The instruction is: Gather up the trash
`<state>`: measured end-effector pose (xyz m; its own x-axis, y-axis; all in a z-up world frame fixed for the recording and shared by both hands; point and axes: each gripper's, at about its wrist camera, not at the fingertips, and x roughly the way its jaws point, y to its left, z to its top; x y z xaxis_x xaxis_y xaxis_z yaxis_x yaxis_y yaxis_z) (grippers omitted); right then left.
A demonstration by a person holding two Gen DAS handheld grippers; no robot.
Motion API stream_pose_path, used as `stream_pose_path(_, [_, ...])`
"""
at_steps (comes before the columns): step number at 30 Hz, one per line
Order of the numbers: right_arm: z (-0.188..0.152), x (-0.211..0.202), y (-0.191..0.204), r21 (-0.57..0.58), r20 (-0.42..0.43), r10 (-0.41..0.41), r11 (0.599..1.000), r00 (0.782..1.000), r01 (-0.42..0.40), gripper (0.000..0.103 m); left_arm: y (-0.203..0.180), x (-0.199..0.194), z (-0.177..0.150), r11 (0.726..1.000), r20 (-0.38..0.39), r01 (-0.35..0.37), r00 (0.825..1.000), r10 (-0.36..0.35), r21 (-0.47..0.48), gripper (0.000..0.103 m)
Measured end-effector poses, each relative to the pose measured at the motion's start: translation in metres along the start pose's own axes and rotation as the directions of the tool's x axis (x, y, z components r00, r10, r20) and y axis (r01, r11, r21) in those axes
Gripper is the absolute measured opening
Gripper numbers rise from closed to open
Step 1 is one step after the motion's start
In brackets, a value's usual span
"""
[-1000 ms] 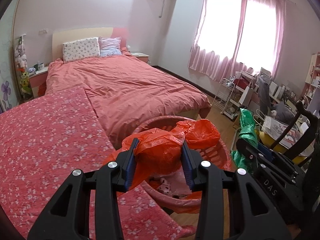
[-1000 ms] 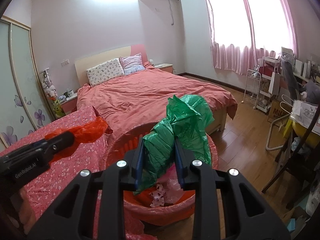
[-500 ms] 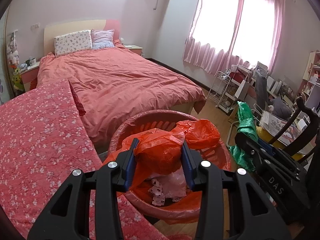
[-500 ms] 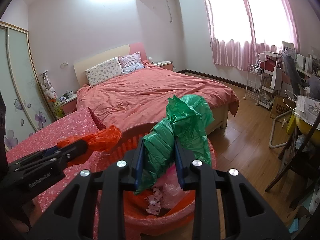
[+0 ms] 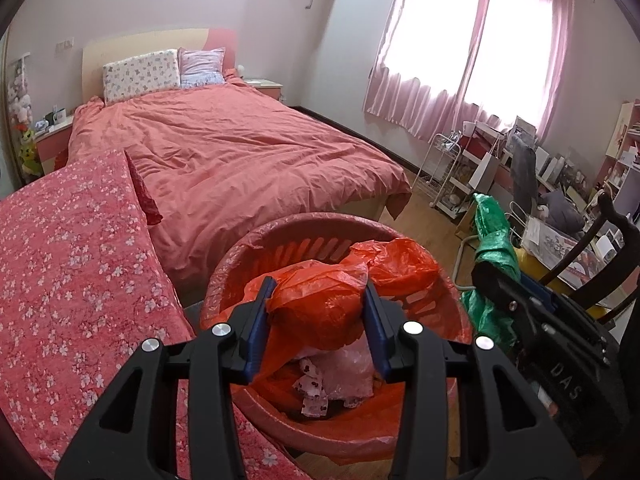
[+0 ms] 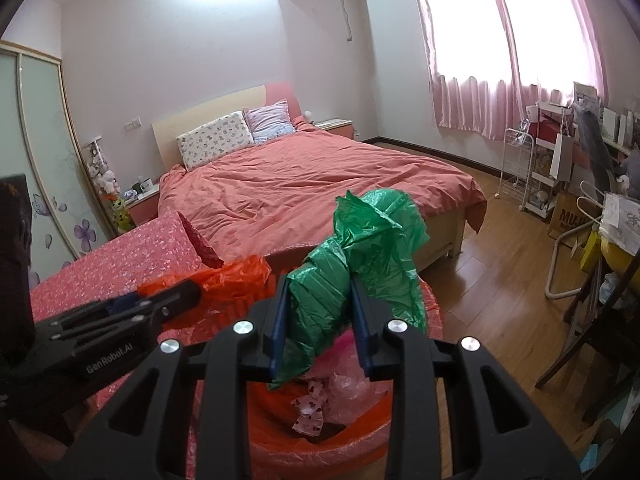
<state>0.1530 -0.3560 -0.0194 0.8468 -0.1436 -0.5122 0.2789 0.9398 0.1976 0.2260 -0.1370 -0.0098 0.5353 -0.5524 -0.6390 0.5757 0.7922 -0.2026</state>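
Both of your hands have carried their loads forward and down since the earlier frame, so the red basket (image 5: 320, 236) now sits right under the tips instead of ahead of them. Your left gripper (image 5: 318, 312) has the orange bag (image 5: 320, 304) between its blue pads, and its jaws are opening; the plastic still fills the gap and touches both pads. Your right gripper (image 6: 320, 312) has the green bag (image 6: 360, 256) between its pads in the same way, jaws also opening, with the loose top of the bag flaring above and beyond the tips.

To finish the drop well, I would let both jaws spread fully while you hold over the middle of the basket, since crumpled film tends to cling to a pad. Keep the green bag's flared end inside the rim before it falls, and draw back only once each bag has left its pads.

Below the tips lie crumpled wrappers (image 6: 316, 404), partly covered by the bags. You cannot see the basket's near rim or how full it is; the gripper bodies hide that.
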Motion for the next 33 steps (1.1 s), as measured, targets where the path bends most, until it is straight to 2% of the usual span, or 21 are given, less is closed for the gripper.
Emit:
stream_pose_path(4, [0.002, 0.004, -0.004, 0.021, -0.011, 0.011, 1.0, 1.0, -0.011, 0.045, 0.005, 0.002, -0.002, 1.0, -0.016, -0.007, 1.0, 0.007, -0.021, 0.048])
stream_pose_path(7, [0.001, 0.002, -0.003, 0.031, -0.007, 0.012, 0.999, 1.0, -0.012, 0.048, 0.011, 0.001, -0.003, 0.999, -0.022, -0.013, 1.0, 0.012, -0.034, 0.052])
stream_pose_path(12, [0.001, -0.01, -0.002, 0.018, 0.014, -0.007, 1.0, 1.0, 0.007, 0.053, 0.02, -0.012, -0.003, 0.998, -0.009, -0.037, 0.999, 0.037, -0.045, 0.053])
stream_pose_path(16, [-0.002, -0.031, 0.005, 0.008, 0.042, -0.014, 1.0, 0.999, 0.014, 0.059, 0.027, -0.033, -0.007, 0.997, 0.011, -0.048, 0.999, 0.049, -0.053, 0.053])
stream_pose_path(20, [-0.009, -0.061, 0.015, -0.009, 0.074, -0.013, 1.0, 0.997, 0.013, 0.069, 0.035, -0.073, -0.017, 0.995, 0.066, -0.087, 0.994, 0.09, -0.049, 0.062])
stream_pose_path(23, [-0.02, -0.082, 0.024, -0.023, 0.091, -0.01, 1.0, 0.996, 0.012, 0.08, 0.043, -0.11, -0.033, 0.99, 0.118, -0.126, 0.984, 0.133, -0.065, 0.071])
stream_pose_path(25, [-0.03, -0.098, 0.033, -0.039, 0.103, -0.02, 0.999, 0.995, 0.024, 0.087, 0.046, -0.127, -0.044, 0.985, 0.139, -0.153, 0.977, 0.163, -0.08, 0.072])
stream_pose_path(27, [-0.042, -0.114, 0.04, -0.049, 0.117, -0.04, 0.998, 0.992, 0.046, 0.092, 0.049, -0.143, -0.056, 0.979, 0.153, -0.18, 0.969, 0.193, -0.095, 0.076])
stream_pose_path(29, [-0.055, -0.131, 0.049, -0.06, 0.141, -0.065, 0.995, 0.988, 0.074, 0.095, 0.052, -0.16, -0.069, 0.967, 0.172, -0.225, 0.955, 0.244, -0.12, 0.088])
stream_pose_path(33, [-0.075, -0.159, 0.058, -0.068, 0.192, -0.122, 0.988, 0.974, 0.137, 0.098, 0.056, -0.183, -0.091, 0.941, 0.191, -0.296, 0.926, 0.325, -0.165, 0.093])
